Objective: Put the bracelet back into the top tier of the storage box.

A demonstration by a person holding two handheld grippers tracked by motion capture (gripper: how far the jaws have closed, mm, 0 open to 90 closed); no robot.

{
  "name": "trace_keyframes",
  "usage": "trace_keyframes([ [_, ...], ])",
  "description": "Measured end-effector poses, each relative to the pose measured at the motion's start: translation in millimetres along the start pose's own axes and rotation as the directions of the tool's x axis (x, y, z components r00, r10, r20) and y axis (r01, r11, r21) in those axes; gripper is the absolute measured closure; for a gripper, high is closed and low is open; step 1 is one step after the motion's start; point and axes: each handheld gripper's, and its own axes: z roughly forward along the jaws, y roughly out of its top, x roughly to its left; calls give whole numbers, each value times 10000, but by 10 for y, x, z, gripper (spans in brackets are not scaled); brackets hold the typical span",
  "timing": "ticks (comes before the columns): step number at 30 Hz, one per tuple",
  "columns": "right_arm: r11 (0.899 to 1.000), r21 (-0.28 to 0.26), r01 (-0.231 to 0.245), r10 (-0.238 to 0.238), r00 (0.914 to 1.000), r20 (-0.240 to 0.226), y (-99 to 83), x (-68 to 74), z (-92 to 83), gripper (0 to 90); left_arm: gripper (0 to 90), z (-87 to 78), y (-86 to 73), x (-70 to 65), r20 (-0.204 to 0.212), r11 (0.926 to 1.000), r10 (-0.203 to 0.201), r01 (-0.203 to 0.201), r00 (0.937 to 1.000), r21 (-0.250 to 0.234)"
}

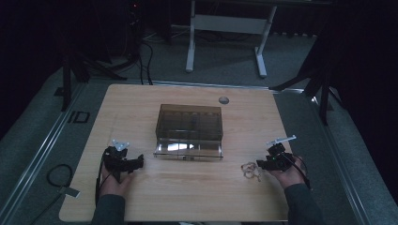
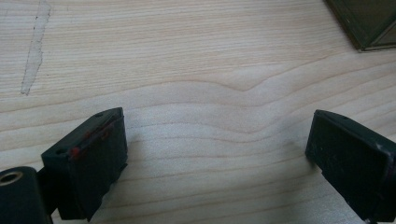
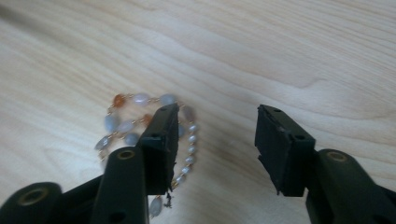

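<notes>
Lying between one box (image 1: pixel 189 126) and two grippers, one bracelet (image 1: pixel 250 170).

Between the box (image 1: pixel 189 131) and the near table (image 1: pixel 187 197) edge the wood is bare; a beaded bracelet (image 1: pixel 250 170) lies just beside the right gripper (image 1: pixel 264 164).

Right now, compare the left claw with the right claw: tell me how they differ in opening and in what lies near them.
The left claw stands wide open over bare wood; the right claw is open too, but less widely. A beaded bracelet lies at the right claw, partly behind one jaw, while nothing lies between the left claw's jaws. A corner of the smoky plastic box shows ahead of the left claw. Both rest low over the wooden table, each held in a hand, gripping nothing.
</notes>
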Motion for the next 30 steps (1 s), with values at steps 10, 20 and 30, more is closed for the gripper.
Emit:
trace_keyframes([
  [10, 9959, 655, 626, -607, 9977, -310, 69, 120, -7, 461, 56, 1, -2, -4, 18, 10000, 34, -34, 10000, -30],
  [20, 9905, 1187, 687, -654, 9974, -317, 118, 184, 33, 259, 56, 1, -3, -9, 83, 10000, 86, -86, 9999, -40],
  [30, 9722, 1993, 1227, -1256, 9921, 16, 170, 273, 133, 133, 56, 0, -3, -9, 102, 9999, 113, -112, 9999, -37],
])
